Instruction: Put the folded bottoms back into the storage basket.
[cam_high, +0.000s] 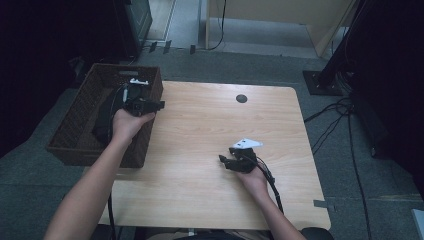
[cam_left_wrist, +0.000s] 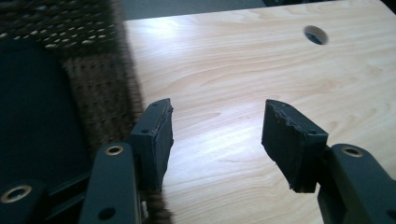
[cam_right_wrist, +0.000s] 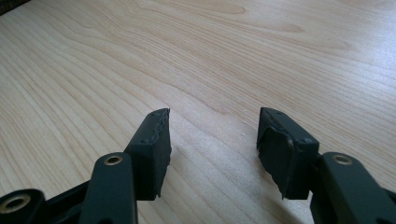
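- Over the table (cam_high: 210, 165), the high view shows one woven basket (cam_high: 75, 135) standing at the table's left edge and overhanging it. One dark thing (cam_high: 105, 117) lies inside the basket, too dim to tell what it is. The left gripper (cam_high: 150, 106) hangs at the basket's near-right rim, above the wall, while the right gripper (cam_high: 227, 161) sits low over bare wood, well apart from the basket. Two forearms and two grippers can be counted, plus one round cable hole (cam_high: 241, 98) near the far edge.
- Along the left gripper's own view, the left gripper (cam_left_wrist: 217, 133) has its jaws standing wide with nothing between them, only table behind. The basket's wall (cam_left_wrist: 100, 88) runs just beside the left jaw, and the dark thing (cam_left_wrist: 32, 107) lies past it. The hole (cam_left_wrist: 315, 34) shows again farther off.
- Along the right gripper's own view, the right gripper (cam_right_wrist: 212, 140) is likewise parted and empty, with plain wood grain below.
- Risk, as I judge it: the left jaw is close enough to the wicker that a sideways move could snag the rim and drag or tip the overhanging basket. The trailing cable could catch there too.
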